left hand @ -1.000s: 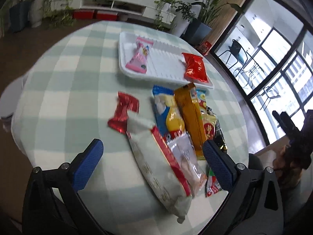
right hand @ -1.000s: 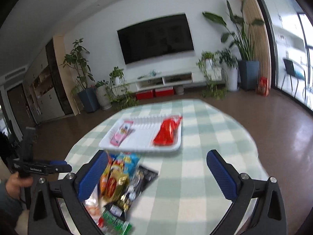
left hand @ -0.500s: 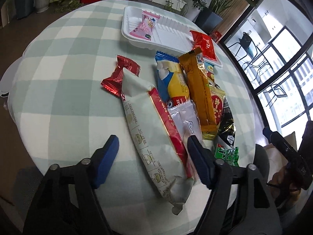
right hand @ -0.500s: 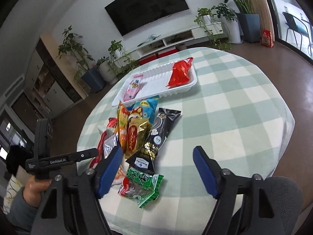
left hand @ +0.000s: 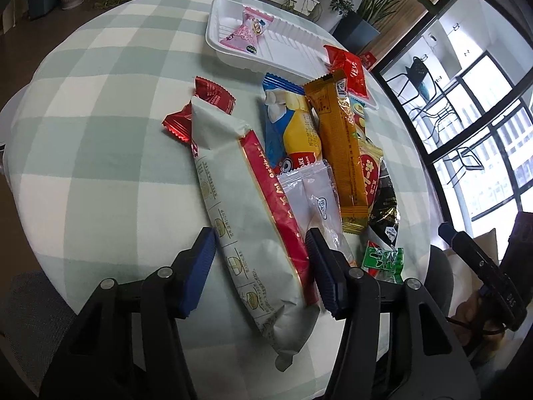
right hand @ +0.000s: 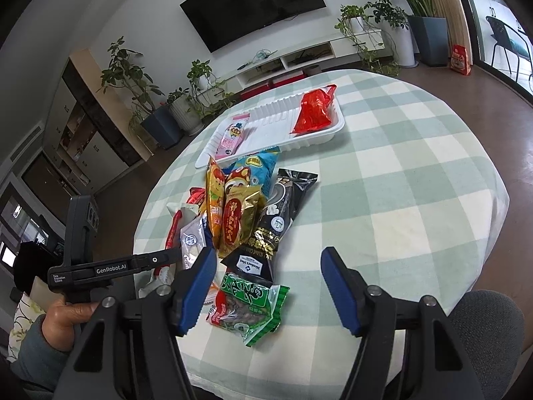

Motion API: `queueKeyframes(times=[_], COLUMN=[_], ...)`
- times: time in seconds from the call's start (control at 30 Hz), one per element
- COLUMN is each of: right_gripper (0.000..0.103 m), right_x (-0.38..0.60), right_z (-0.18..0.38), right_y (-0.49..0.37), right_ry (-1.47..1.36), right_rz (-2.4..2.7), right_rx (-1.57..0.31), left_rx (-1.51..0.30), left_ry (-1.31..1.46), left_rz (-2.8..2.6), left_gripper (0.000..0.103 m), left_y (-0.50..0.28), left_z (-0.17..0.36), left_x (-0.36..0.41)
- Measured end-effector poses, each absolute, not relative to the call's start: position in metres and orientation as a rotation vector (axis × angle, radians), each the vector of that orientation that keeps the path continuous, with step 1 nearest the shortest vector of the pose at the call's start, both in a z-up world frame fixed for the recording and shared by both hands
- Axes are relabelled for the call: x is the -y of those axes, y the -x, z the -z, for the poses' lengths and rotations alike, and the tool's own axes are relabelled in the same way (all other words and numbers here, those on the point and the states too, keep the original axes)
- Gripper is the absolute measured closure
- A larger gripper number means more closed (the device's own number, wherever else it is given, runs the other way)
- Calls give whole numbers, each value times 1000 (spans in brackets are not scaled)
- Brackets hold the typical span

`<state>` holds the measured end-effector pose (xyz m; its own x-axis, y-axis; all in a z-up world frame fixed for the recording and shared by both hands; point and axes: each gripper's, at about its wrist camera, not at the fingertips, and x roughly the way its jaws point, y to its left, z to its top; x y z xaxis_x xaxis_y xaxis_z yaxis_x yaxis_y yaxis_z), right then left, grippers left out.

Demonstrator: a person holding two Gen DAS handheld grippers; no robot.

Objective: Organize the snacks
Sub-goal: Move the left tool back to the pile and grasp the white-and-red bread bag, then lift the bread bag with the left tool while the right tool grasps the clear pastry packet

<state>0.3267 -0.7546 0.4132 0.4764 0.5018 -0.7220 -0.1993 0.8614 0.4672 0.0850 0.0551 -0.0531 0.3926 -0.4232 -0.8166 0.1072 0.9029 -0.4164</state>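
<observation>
Left gripper (left hand: 260, 266): low in frame, jaws just narrowing astride the long white-and-red packet (left hand: 246, 220); pad contact unclear.
Right gripper (right hand: 266, 286): bottom centre, jaws just narrowing, spread over the green packet (right hand: 250, 303), not touching it.
Snack pile (right hand: 243, 213): mid-frame on the checked tablecloth (right hand: 416, 200).
Tray (right hand: 266, 123): above the pile, holding a pink packet (right hand: 231, 135) and a red packet (right hand: 314, 110).

A home living room: wall-mounted television (right hand: 253, 3), low media cabinet (right hand: 299, 56), potted plants (right hand: 393, 26), checked tablecloth (right hand: 416, 173).
</observation>
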Motion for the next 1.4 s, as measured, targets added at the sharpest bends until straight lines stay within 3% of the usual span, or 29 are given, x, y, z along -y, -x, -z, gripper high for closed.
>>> queueKeyframes(times=[0.3,0.37,0.47,0.8,0.93,1.4], right_gripper=[36,36,40,40,40,39], right_x=[755,754,752,745,740,713], right_z=[-410,-409,-409,-413,-415,-405], right_y=[-326,-325,-325,-323,-322,-317], right_ry=[-340,-335,-325,-284,-268,-173], right_rz=[-438,-437,-441,-450,-463,-467], right_rx=[-999,-999,-1002,-998,-1000,-1077], left_rx=[-1118,-1119,-1123,-1195,-1218,-1154], left_ry=[327,311,240,-6,-99,-256], left_rz=[358,358,354,356,354,361], left_gripper=[62,74,83,82,76,76], left_y=[-86,-85,-84,-76,-63,-32], left_z=[55,56,56,49,51,53], left_x=[-62,-63,-61,-55,-47,-41])
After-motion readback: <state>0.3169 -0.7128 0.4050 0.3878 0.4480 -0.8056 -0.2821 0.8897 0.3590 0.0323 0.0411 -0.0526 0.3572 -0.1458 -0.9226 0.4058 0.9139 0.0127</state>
